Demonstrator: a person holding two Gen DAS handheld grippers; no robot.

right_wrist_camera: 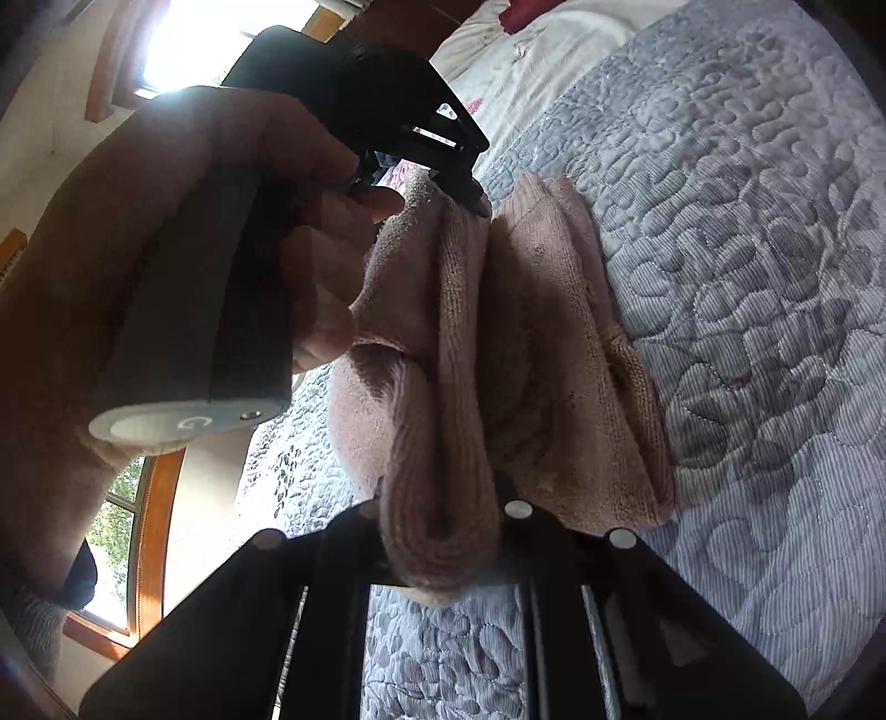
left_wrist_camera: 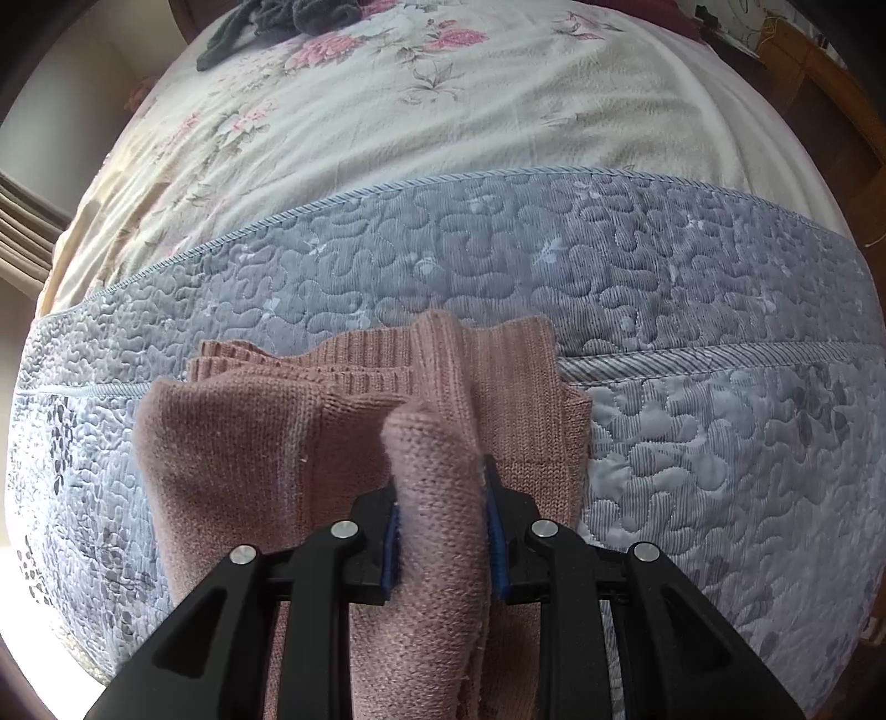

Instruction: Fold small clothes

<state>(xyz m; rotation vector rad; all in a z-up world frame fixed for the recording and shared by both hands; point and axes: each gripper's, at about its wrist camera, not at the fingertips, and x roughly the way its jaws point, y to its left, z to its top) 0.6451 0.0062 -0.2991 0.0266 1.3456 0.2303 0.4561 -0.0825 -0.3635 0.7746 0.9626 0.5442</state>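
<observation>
Over the grey quilt [left_wrist_camera: 692,266], both grippers [left_wrist_camera: 443,498] [right_wrist_camera: 443,498] are pinching the pink sweater's [left_wrist_camera: 249,421] raised fold, needing level, even lowering

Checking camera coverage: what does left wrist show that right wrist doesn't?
Left wrist only: the floral sheet beyond the quilt, and dark clothing at its far end.

Right wrist only: the hand holding the left tongs, and a window.

Both: the pink knit garment on the grey quilt, a fold clamped in each view's own tongs, left and right.
</observation>
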